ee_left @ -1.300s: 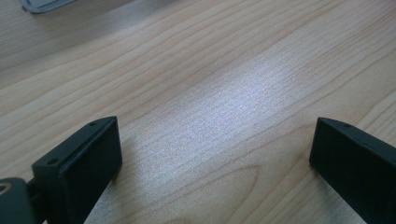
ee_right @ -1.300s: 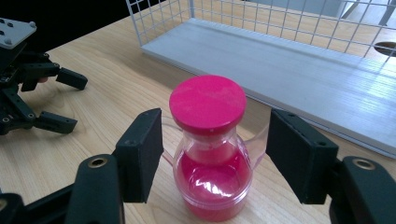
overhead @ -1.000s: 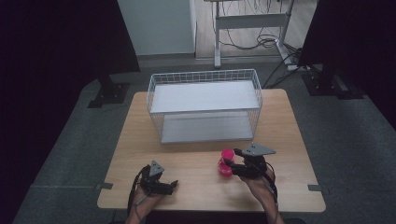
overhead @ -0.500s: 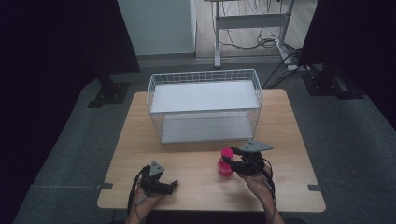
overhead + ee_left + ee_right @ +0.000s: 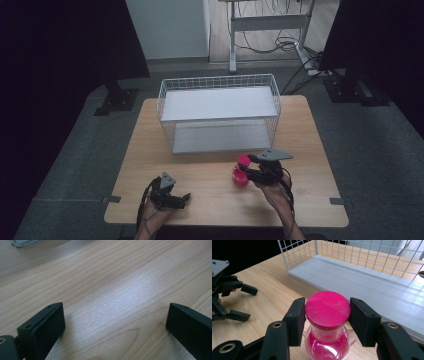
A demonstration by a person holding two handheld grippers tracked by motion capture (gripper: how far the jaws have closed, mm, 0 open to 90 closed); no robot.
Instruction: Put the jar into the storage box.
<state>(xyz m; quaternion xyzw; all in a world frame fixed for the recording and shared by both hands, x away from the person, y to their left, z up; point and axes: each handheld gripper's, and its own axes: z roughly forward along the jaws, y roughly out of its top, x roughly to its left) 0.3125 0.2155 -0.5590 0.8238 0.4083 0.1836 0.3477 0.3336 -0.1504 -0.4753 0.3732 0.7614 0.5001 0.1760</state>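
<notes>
Table (image 5: 310, 130): pale wood, wavy grain lines. Wire rack (image 5: 218, 82), far centre: white grid mesh, light grey shelves. Small jar (image 5: 327, 340), near right: clear glass, pink contents, solid magenta lid (image 5: 327, 308). Right gripper (image 5: 325, 322) and left gripper (image 5: 113, 322): matte black jaws; grey plate on each. Floor (image 5: 375, 150): dark grey.

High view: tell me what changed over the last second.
Little changed. The right gripper and the pink bottle between its jaws edged slightly toward the wire rack, jaws flanking the pink lid. The left gripper stayed open by the near edge; the rack did not move.
</notes>
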